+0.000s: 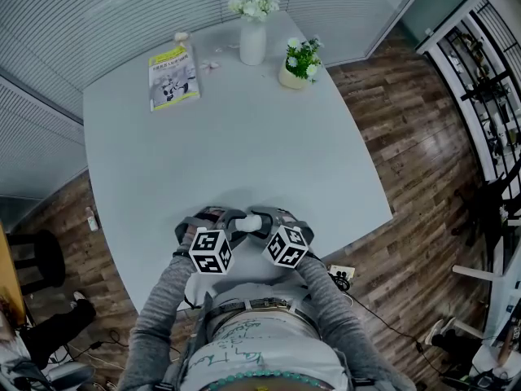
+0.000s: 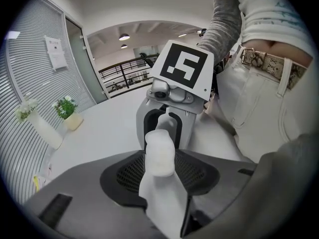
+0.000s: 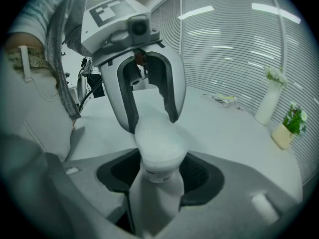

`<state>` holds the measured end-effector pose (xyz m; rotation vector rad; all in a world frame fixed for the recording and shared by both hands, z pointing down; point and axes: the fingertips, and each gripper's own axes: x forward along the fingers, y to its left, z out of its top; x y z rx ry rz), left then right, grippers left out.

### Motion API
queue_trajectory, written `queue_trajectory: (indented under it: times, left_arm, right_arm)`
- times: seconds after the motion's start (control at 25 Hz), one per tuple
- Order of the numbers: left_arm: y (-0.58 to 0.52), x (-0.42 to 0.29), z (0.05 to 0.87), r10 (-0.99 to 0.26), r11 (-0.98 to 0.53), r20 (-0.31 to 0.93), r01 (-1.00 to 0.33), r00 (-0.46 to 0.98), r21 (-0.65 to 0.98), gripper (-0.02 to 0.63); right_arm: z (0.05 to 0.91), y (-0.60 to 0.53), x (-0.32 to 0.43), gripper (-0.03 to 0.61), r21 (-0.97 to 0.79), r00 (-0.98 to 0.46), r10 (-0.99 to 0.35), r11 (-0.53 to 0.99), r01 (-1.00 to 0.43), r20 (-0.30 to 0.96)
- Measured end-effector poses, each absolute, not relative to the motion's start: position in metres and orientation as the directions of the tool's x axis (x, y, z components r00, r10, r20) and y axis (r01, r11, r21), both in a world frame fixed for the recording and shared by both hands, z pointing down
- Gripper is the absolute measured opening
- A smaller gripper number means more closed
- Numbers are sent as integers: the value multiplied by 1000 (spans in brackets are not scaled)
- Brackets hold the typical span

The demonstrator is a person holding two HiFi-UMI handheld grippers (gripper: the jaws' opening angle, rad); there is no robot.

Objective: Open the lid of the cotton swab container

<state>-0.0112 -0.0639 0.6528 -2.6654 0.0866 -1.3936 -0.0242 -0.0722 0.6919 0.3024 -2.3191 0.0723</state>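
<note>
Head view is showing the cotton swab container, a small white tub, lying level over the table near its near edge, between the left gripper and the right gripper. Both pairs of fingers are clamping it, one on each end; which end is carrying the lid I cannot tell. Each marker cube is bearing black-and-white squares. Farther off, a booklet with a yellow-green cover is lying flat, its print too small to read, beside a white vase and a potted plant. Only this view is showing the booklet's cover. Left gripper view alone is showing a patterned belt and a posted sheet, unreadable.
</note>
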Motion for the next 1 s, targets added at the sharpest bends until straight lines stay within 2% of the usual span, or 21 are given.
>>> queue_trajectory:
  times: [0.68, 1.0]
  left_arm:
    - [-63, -11, 651, -8, -1000, 810, 14, 586, -20, 179]
    - [-64, -13, 645, 82, -993, 780, -12, 620, 114, 178]
  right_arm:
    - [691, -72, -25, 241, 49, -668, -192, 973, -227, 719]
    - [692, -70, -26, 241, 55, -669, -181, 977, -205, 721]
